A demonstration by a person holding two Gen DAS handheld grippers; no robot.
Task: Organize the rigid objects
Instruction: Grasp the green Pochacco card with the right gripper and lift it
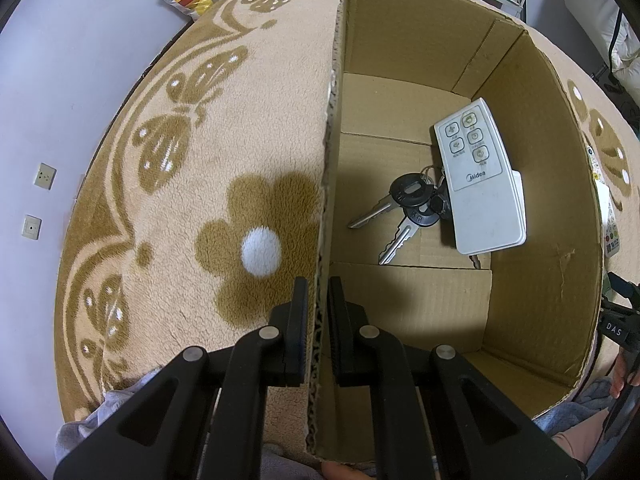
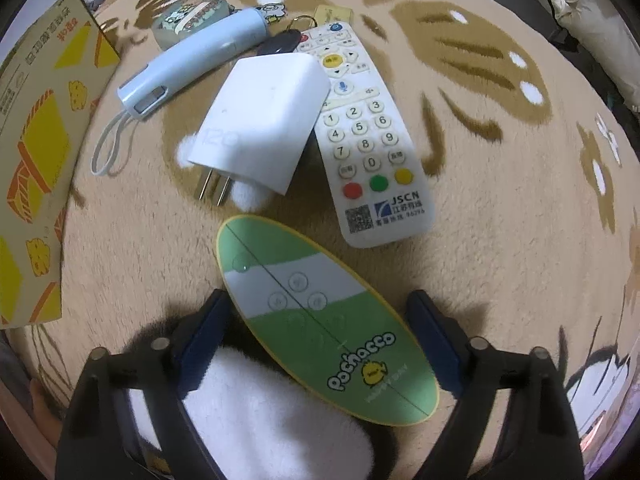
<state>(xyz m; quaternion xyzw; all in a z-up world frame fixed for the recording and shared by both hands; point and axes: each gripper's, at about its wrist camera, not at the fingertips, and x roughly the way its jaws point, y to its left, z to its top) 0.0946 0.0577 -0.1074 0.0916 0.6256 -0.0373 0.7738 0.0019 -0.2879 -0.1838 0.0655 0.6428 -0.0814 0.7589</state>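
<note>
The left gripper (image 1: 318, 300) is clamped on the near wall of the cardboard box (image 1: 536, 280), one finger outside over the flowered blanket (image 1: 200, 160), one inside. On the box floor, toward two o'clock from those fingers, lie a bunch of black-headed keys (image 1: 404, 204) and a white Midea remote (image 1: 480, 176), its lower end resting over the key ring.

Over at the right gripper (image 2: 316, 336) the jaws stand wide apart, straddling a green oval Pochacco remote (image 2: 324, 320) flat on the blanket (neither pad touches it that I can see). At twelve o'clock sits a white plug adapter (image 2: 260, 120) leaning on a long white JSCN remote (image 2: 368, 140); at eleven, a pale blue tube-shaped gadget (image 2: 192, 60) with a wrist loop.
</note>
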